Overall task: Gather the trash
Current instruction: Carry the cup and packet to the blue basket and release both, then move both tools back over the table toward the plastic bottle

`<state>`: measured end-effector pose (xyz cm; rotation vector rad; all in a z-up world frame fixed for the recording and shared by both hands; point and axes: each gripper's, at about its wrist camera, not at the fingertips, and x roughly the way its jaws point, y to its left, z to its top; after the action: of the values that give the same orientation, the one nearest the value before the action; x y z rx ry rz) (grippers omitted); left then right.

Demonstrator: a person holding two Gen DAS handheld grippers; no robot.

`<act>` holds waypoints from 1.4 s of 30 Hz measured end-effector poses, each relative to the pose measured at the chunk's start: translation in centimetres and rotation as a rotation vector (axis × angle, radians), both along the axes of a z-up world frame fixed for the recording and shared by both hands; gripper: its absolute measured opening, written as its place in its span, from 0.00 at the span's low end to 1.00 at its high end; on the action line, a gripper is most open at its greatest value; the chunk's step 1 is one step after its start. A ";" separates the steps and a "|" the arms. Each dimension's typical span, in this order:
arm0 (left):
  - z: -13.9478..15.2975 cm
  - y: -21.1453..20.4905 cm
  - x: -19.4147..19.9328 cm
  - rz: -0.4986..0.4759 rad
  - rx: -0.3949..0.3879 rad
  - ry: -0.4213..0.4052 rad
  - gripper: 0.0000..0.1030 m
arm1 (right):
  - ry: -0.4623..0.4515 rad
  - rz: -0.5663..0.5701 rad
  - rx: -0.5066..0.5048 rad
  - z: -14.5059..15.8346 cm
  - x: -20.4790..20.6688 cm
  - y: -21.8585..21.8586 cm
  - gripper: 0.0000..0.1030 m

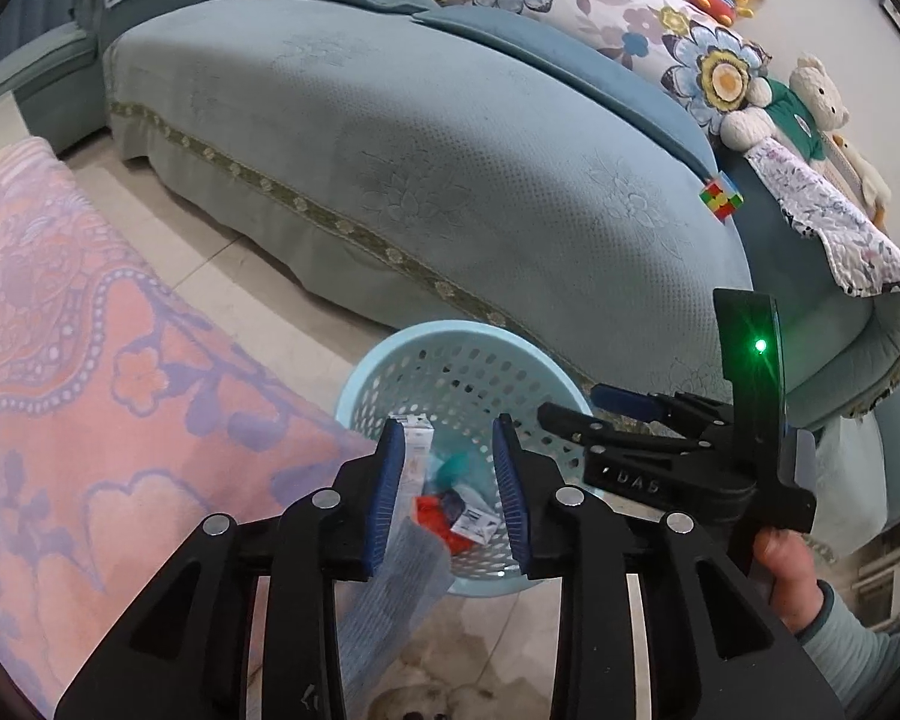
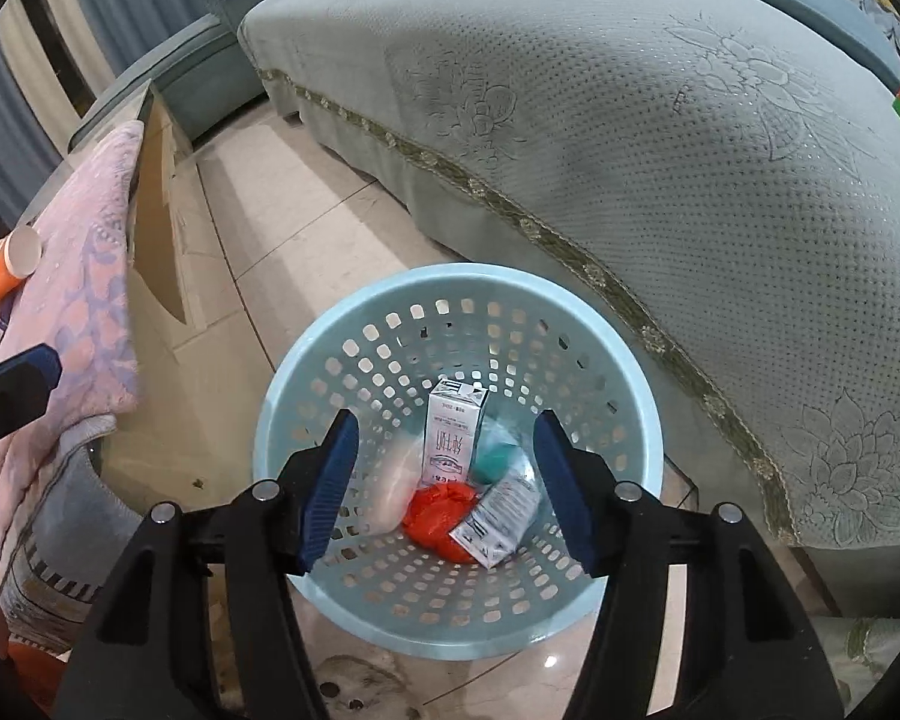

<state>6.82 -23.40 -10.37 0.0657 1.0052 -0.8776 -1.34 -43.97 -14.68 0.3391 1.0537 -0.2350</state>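
A light blue perforated basket (image 2: pixel 354 324) stands on the tiled floor by the sofa; it also shows in the left wrist view (image 1: pixel 378 360). Inside lie an upright white carton (image 2: pixel 450 438), a second carton (image 2: pixel 501 516) on its side, a red crumpled wrapper (image 2: pixel 438 510), a teal piece (image 2: pixel 492 462) and a pale bag (image 2: pixel 396 480). My right gripper (image 2: pixel 447 492) is open and empty above the basket. My left gripper (image 1: pixel 450 492) is open and empty above the basket's near rim; the right gripper (image 1: pixel 570 414) shows beside it.
A teal sofa (image 1: pixel 420 150) with floral cushions, plush toys (image 1: pixel 804 102) and a puzzle cube (image 1: pixel 720 197) runs behind the basket. A pink patterned cloth (image 1: pixel 90 360) covers a low table on the left, with an orange paper cup (image 2: pixel 9 264) on it.
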 end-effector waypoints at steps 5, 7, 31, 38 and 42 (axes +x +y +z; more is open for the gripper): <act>1.4 2.2 0.2 0.049 -0.040 -0.013 0.29 | -0.036 0.029 0.002 1.3 0.2 1.3 0.55; 2.2 3.5 0.2 0.076 -0.055 -0.027 0.29 | -0.061 0.054 0.003 2.2 0.7 2.3 0.55; 6.8 33.8 1.3 0.843 0.193 -0.308 0.77 | -0.440 0.603 -0.087 13.0 13.0 28.5 0.58; 2.9 37.6 4.5 0.882 0.111 -0.167 0.77 | -0.384 0.670 -0.112 11.2 20.2 32.1 0.61; 1.7 38.1 5.7 0.885 0.060 -0.141 0.77 | -0.358 0.722 -0.111 10.5 23.3 33.7 0.63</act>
<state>12.50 14.75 -8.71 -0.2501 0.8062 -0.0307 22.00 -10.31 -4.17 -0.1113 0.7468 0.4029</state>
